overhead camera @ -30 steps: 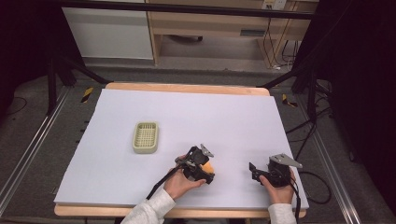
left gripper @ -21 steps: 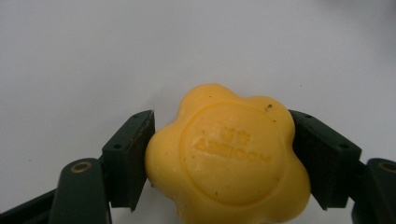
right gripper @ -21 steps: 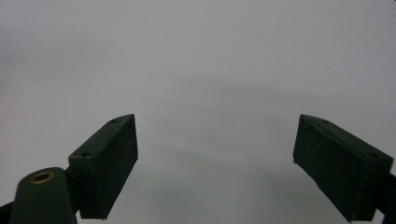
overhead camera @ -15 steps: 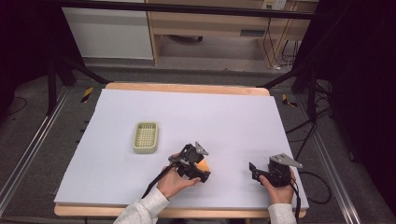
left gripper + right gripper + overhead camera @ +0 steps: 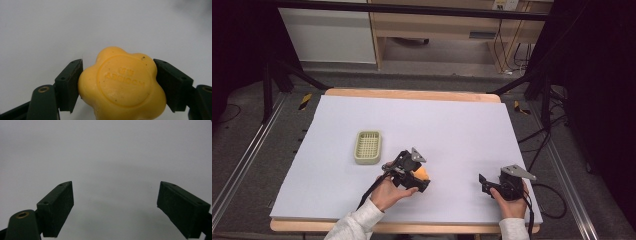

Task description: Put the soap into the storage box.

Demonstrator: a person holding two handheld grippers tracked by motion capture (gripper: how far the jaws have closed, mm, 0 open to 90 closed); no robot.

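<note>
Left gripper view: your left tongs [image 5: 117, 87] are clamping the yellow flower-shaped soap [image 5: 122, 85] across its lobed sides — pads are sitting flat on both flanks. It's sitting near the front middle of the tabletop [image 5: 452, 125], right of the green basket [image 5: 367, 147]. You're likely handling something light and stiff but waxy, so it may be slipping under a weak squeeze — holding across the widest lobes looks right. Your right tongs [image 5: 122, 210] are hanging wide apart, holding nothing, at the front right.
</note>
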